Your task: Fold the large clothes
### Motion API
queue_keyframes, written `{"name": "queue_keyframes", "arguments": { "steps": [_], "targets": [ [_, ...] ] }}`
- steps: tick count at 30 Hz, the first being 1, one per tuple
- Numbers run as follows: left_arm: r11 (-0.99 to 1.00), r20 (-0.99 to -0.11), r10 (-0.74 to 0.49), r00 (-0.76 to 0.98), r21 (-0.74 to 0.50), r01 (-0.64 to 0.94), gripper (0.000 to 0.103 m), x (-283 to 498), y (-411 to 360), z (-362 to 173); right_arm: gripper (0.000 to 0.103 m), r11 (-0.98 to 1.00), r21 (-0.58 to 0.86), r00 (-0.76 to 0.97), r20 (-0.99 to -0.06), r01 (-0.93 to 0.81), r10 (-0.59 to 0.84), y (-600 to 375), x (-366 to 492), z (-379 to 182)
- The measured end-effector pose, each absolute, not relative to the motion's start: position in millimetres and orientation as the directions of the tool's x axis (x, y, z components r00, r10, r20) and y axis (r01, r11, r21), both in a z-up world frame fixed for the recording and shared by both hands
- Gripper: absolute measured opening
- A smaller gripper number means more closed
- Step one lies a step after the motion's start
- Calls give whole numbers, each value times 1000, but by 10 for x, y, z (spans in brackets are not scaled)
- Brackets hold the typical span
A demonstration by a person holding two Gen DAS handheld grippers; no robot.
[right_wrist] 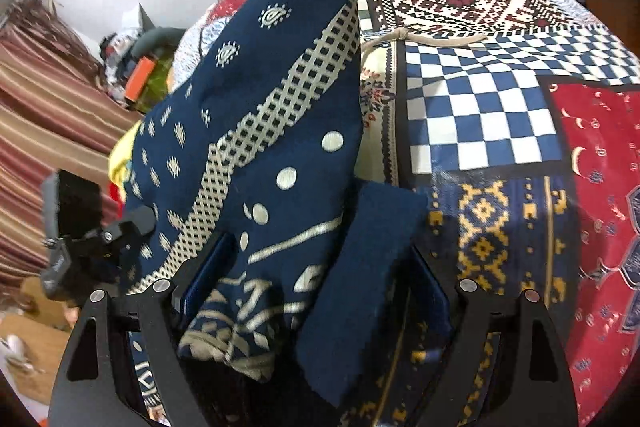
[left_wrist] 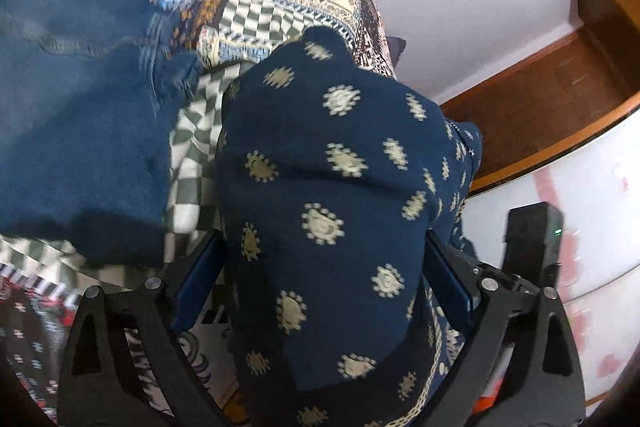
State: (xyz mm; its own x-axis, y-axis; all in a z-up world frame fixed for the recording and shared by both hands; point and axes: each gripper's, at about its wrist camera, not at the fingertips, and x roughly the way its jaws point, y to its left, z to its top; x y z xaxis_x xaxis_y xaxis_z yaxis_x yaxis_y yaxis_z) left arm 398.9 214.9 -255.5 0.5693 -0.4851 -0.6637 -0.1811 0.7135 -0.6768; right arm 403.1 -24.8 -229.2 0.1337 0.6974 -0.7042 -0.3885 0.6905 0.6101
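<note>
A large navy garment [left_wrist: 332, 187] printed with cream motifs fills the middle of the left wrist view. My left gripper [left_wrist: 324, 267] is shut on a thick fold of it, and the cloth hides the fingertips. In the right wrist view the same garment [right_wrist: 260, 131] shows a cream lattice band and dots. My right gripper [right_wrist: 316, 267] is shut on another bunch of it, plain navy inner side [right_wrist: 368, 267] included. Both hold the cloth lifted above a patchwork bedspread [right_wrist: 480, 115]. The other gripper [right_wrist: 80, 251] shows at the left edge.
Blue denim jeans [left_wrist: 72, 107] lie on the bedspread [left_wrist: 240, 11] at the left. A beige cord [right_wrist: 420, 39] lies on the spread. A wooden bed frame [left_wrist: 552, 99] and white wall stand at the right. Striped fabric [right_wrist: 48, 115] and clutter [right_wrist: 136, 67] lie beyond the bed's left side.
</note>
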Motion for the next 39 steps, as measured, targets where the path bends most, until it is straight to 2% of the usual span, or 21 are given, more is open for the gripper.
{"name": "queue_keyframes", "arguments": {
  "steps": [4,6,7,8,10,14,16,26,34,39],
  "targets": [
    [657,-628,-541,560,-731,-185,96,4009,2197,-2633,81,681,606,136,-698,-410,703,-203,3988,-2250],
    [660,-626,-539,564,-730,-179,93,4000,2185,-2616,72,669,616,130,-687,-415,714,-184,3961,-2246],
    [661,-625,-538,566,-729,-178,91,4003,2180,-2608,62,653,635,117,-674,-413,730,-181,3949,-2242],
    [662,-625,-536,567,-728,-177,90,4001,2177,-2598,57,636,655,103,-659,-408,745,-194,3955,-2242],
    [657,-618,-541,571,-734,-172,82,3982,2182,-2577,53,640,655,110,-659,-403,744,-202,3953,-2211],
    [649,-601,-554,576,-745,-152,68,3890,2228,-2487,32,636,637,129,-656,-436,744,-181,3863,-2078],
    [641,-585,-562,585,-755,-140,62,3826,2252,-2412,29,628,620,147,-647,-470,748,-150,3793,-1927],
    [686,-527,-516,676,-727,-43,53,3483,2502,-1747,27,587,524,220,-601,-617,768,331,3404,-1130],
    [739,-517,-449,728,-674,-23,51,3363,3049,-1294,27,561,511,241,-561,-651,792,817,3403,-915],
    [721,-518,-439,734,-690,-56,51,3480,3562,-1378,27,558,524,234,-560,-643,795,1254,3582,-967]
  ]
}}
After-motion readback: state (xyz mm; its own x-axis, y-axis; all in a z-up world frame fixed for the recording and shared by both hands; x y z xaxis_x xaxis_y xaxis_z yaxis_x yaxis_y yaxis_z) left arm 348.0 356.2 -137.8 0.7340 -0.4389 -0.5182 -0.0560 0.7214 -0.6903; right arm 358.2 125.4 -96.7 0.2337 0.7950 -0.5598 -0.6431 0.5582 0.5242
